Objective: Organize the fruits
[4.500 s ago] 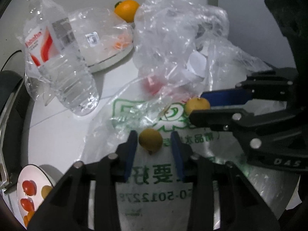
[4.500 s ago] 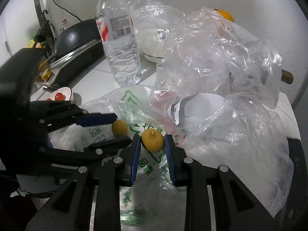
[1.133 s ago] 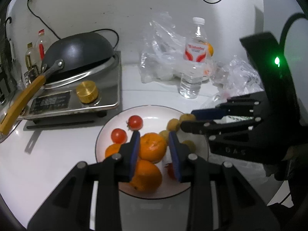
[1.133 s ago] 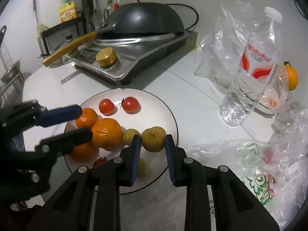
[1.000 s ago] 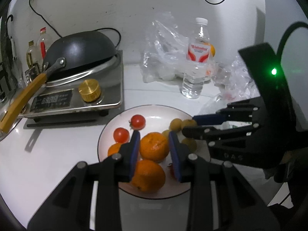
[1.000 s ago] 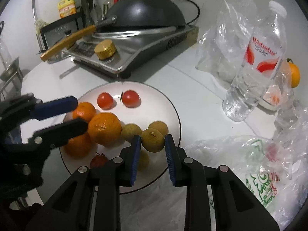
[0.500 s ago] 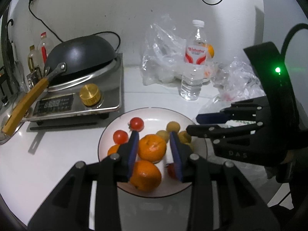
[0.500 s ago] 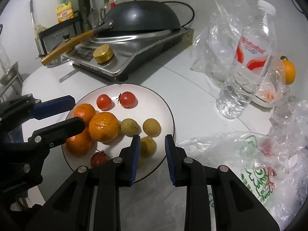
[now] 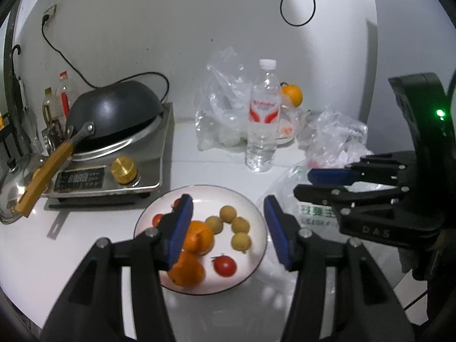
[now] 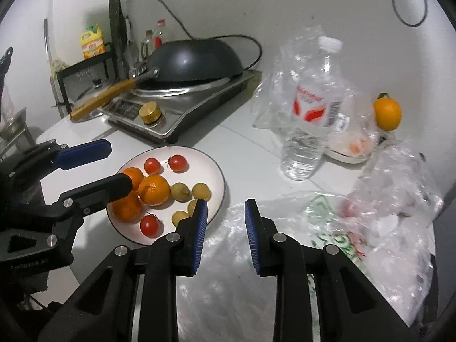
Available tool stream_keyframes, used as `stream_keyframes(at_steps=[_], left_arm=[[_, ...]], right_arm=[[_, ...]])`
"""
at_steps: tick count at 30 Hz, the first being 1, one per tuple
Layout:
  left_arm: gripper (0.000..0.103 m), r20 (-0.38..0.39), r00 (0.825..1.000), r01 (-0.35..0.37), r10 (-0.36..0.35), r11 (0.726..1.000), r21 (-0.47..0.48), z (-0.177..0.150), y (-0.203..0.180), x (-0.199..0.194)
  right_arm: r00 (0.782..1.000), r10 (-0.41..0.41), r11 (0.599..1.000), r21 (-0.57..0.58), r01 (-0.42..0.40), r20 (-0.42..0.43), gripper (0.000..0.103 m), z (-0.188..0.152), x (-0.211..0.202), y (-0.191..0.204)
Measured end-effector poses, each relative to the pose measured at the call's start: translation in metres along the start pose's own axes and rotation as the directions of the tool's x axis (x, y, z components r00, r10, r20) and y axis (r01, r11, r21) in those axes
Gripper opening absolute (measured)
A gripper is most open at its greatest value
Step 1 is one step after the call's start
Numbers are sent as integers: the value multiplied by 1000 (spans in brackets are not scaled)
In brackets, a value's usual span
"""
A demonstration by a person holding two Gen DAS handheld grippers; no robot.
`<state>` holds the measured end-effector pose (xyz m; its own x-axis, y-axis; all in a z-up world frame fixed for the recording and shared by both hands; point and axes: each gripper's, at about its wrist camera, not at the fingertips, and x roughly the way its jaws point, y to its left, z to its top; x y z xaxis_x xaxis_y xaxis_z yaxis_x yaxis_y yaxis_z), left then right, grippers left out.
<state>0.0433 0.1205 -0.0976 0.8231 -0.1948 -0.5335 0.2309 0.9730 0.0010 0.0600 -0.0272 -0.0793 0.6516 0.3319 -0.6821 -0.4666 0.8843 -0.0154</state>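
The left gripper [image 9: 228, 228] is seen above the plate [image 9: 253, 208], its jaws opening, nothing between them. The right gripper [image 10: 225, 228] is held empty, pads narrowly apart, over the printed plastic bag [image 10: 327, 228]. On the plate lie oranges [image 10: 154, 189], tomatoes [image 10: 178, 162] and small yellow-brown fruits [image 10: 201, 191]. One orange [image 10: 387, 114] remains beyond the water bottle [image 10: 310, 108], by the clear bags [image 9: 333, 134]. Judged step: return for the remaining fruit. The bottle should be passed wide, the jaws opened fully before descent, and film kept out of the pads.
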Motion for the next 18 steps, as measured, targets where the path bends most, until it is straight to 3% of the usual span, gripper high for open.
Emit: stream_keyframes(at_steps=[3, 5, 12, 13, 18], left_arm=[[59, 12, 1000, -2, 2, 1000, -4, 3, -8, -8], [71, 29, 1000, -4, 5, 1000, -11, 5, -12, -14], [78, 80, 996, -26, 28, 999, -29, 18, -28, -38], [86, 85, 996, -31, 34, 999, -30, 19, -30, -41], [88, 139, 988, -58, 63, 998, -34, 29, -40, -59]], right_arm=[[999, -13, 1000, 15, 13, 29, 38, -3, -16, -5], [998, -22, 1000, 23, 21, 54, 38, -4, -30, -9], [990, -55, 998, 40, 50, 133, 42, -3, -69, -23], [988, -59, 998, 43, 53, 143, 44, -2, -75, -25], [974, -72, 996, 69, 59, 217, 62, -1, -102, -32]])
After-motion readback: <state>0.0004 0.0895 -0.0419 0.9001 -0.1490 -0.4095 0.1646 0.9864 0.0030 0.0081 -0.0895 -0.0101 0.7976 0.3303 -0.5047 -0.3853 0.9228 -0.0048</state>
